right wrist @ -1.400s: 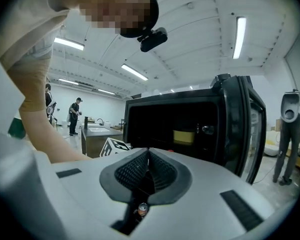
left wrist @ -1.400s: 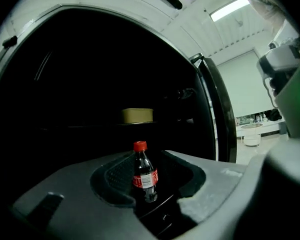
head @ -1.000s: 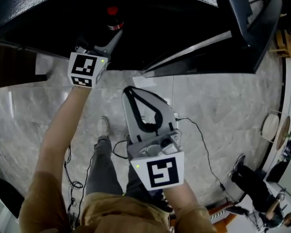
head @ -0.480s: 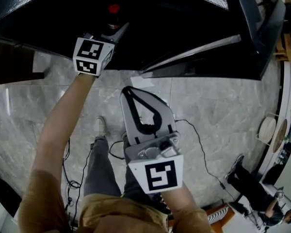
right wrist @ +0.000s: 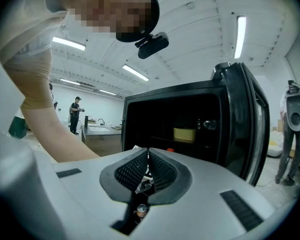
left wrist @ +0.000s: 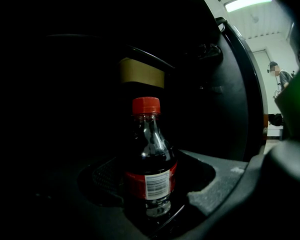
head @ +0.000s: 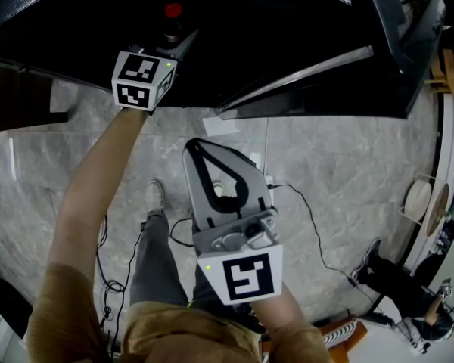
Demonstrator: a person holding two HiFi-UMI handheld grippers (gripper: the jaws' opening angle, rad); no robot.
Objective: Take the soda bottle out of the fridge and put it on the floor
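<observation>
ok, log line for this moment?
phase: reach into fridge | left gripper: jaws just opened, soda bottle upright between them, ungripped | right gripper: shut, empty, outside

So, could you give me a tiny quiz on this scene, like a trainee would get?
1. True or false: the right tongs are shut with nothing in them.
2. What colour is the cap on the soda bottle? A red, B blue, C green.
3. In a few words: where does the soda bottle stand?

Key: 1 true. 2 A. 3 upright inside the fridge, whose door is open.
</observation>
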